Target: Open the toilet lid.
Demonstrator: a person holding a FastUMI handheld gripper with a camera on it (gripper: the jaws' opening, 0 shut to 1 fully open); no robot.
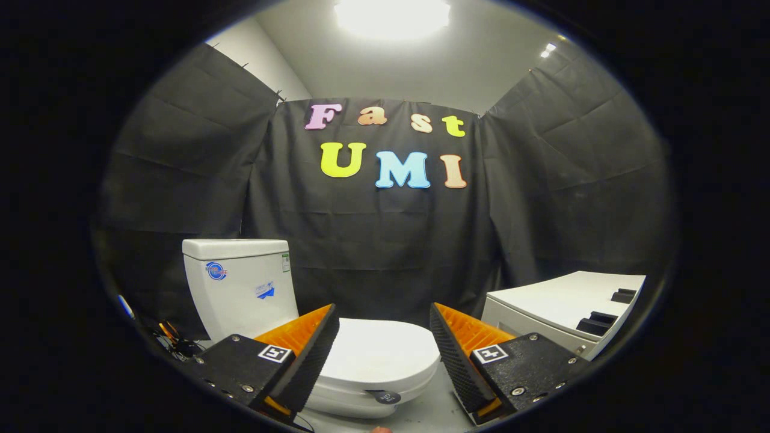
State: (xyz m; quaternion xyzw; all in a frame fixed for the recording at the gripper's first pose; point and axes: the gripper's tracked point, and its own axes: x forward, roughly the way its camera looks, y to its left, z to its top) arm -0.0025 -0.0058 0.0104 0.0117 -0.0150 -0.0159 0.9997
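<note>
A white toilet stands ahead of me, its tank point(240, 288) at the back left against the black cloth. Its white lid point(379, 352) lies flat and closed over the bowl. The lid shows between my two fingers and a little beyond them. My gripper point(385, 337) is open, hovering above the lid's front part with a wide gap between the fingers. Neither finger touches the lid. A small dark round tag point(388, 397) sits at the lid's front edge.
A white box-like unit point(559, 313) with dark slots on top stands to the right of the toilet. Some cables and small orange items point(171, 340) lie on the floor left of the tank. Black cloth walls close in on three sides.
</note>
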